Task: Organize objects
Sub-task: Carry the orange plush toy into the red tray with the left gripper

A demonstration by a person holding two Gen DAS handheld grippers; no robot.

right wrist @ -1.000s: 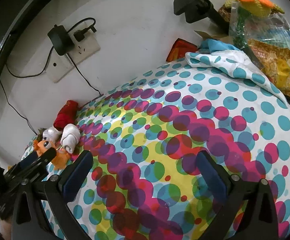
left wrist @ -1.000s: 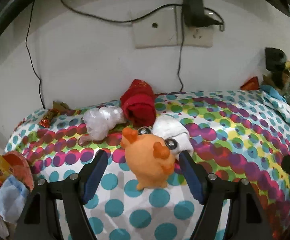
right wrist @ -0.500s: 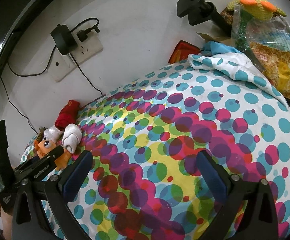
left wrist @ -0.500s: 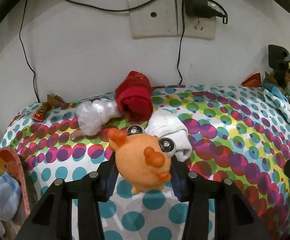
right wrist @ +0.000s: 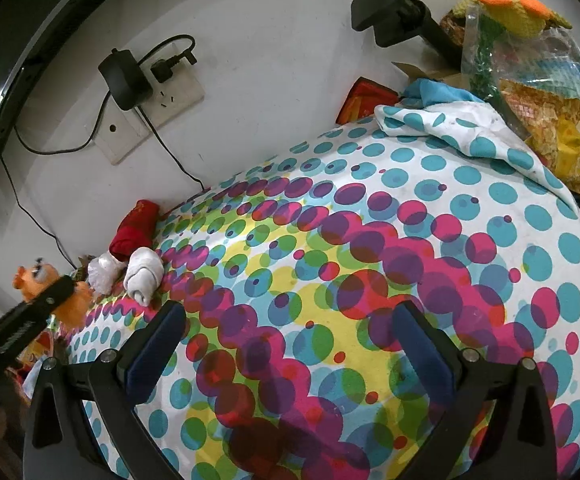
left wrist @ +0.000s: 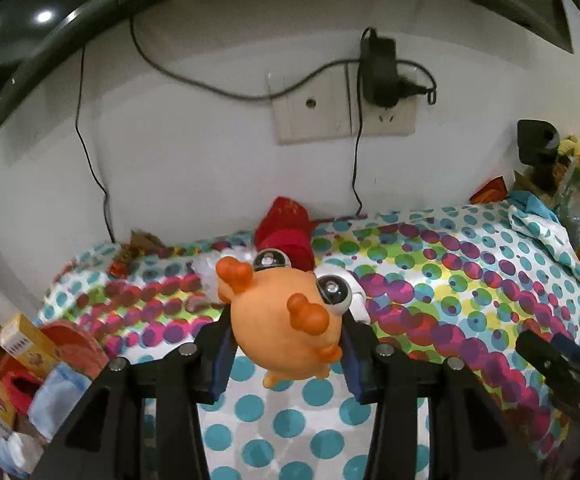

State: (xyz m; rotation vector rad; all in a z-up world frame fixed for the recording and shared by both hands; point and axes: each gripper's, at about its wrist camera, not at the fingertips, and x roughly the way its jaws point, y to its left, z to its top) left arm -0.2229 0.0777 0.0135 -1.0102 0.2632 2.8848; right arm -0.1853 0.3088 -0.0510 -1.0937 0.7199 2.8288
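Observation:
My left gripper [left wrist: 286, 354] is shut on an orange big-eyed toy [left wrist: 286, 320] and holds it lifted above the dotted cloth [left wrist: 429, 280]. The toy also shows in the right wrist view [right wrist: 50, 284], at the far left, in the air. Behind it lie a rolled red cloth [left wrist: 288, 228], a rolled white sock [right wrist: 144, 274] and a crumpled white plastic lump [right wrist: 102, 270] near the wall. My right gripper [right wrist: 290, 344] is open and empty over the middle of the cloth.
A wall socket with a black charger [left wrist: 377, 72] and hanging cables is behind. A pile of snack bags and a knitted yellow toy [right wrist: 529, 80] sits at the right. Boxes and cloths [left wrist: 30, 364] lie off the left edge. A black mount [right wrist: 393, 16] stands at the back right.
My left gripper closed on the orange toy and lifted it off the cloth. The right gripper stayed open and barely moved.

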